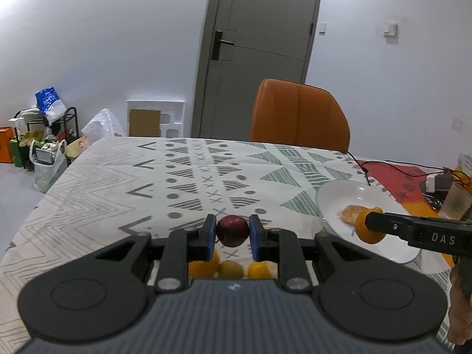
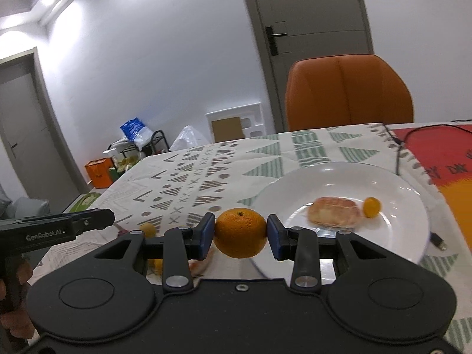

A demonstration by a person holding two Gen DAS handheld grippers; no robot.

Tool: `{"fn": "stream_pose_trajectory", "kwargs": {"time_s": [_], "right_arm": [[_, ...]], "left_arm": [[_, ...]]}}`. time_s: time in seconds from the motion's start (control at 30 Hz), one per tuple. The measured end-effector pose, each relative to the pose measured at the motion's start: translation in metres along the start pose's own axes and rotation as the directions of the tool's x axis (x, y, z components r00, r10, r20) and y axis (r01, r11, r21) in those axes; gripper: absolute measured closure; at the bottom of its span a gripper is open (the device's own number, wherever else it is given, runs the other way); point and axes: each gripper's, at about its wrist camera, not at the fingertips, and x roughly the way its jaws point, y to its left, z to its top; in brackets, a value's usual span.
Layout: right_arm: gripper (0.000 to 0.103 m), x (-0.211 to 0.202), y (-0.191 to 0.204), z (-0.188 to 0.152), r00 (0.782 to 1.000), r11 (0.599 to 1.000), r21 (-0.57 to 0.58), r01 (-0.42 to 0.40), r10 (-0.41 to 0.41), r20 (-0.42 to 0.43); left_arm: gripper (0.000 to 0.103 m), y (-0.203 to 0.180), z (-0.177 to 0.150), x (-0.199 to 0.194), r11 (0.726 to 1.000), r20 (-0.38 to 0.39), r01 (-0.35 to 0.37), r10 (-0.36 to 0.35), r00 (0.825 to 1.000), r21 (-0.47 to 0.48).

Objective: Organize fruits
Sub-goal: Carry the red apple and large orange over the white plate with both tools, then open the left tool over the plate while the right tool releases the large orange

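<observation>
My left gripper is shut on a small dark red fruit, held above the patterned tablecloth. Under it several orange and yellow fruits lie on the cloth, partly hidden by the gripper body. My right gripper is shut on an orange, just left of a white plate. On the plate sit a wrapped pale orange piece and a small yellow-orange fruit. In the left wrist view the right gripper and its orange hang over the plate.
An orange chair stands behind the table's far edge. A black cable, a charger and a cup lie on the red cloth at right. Bags and a rack crowd the floor at left. A hand holds the left gripper's handle.
</observation>
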Motion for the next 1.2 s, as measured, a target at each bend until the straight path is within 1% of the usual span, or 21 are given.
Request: {"fn": "stream_pose_trajectory", "kwargs": {"time_s": [0.33, 0.7, 0.97, 1.07, 1.2], "right_arm": [[0.066, -0.011, -0.036, -0.006, 0.998, 0.998, 0.04, 0.057, -0.057, 0.007], [0.066, -0.014, -0.069, -0.01, 0.994, 0.99, 0.086, 0.108, -0.109, 0.013], [0.064, -0.019, -0.081, -0.008, 0.992, 0.987, 0.106, 0.121, -0.124, 0.023], [0.063, -0.027, -0.083, -0.008, 0.99, 0.987, 0.102, 0.124, -0.13, 0.05], [0.063, -0.035, -0.088, -0.009, 0.99, 0.986, 0.112, 0.125, -0.132, 0.054]], "left_arm": [[0.081, -0.033, 0.001, 0.017, 0.999, -0.013, 0.04, -0.04, 0.999, 0.031], [0.081, -0.063, 0.002, 0.04, 0.995, -0.037, 0.082, -0.08, 0.996, 0.064], [0.081, -0.09, 0.005, 0.053, 0.988, -0.048, 0.124, -0.12, 0.992, 0.093], [0.081, -0.1, 0.005, 0.058, 0.985, -0.055, 0.14, -0.135, 0.989, 0.104], [0.081, -0.112, 0.004, 0.064, 0.981, -0.064, 0.158, -0.151, 0.986, 0.115]]}}
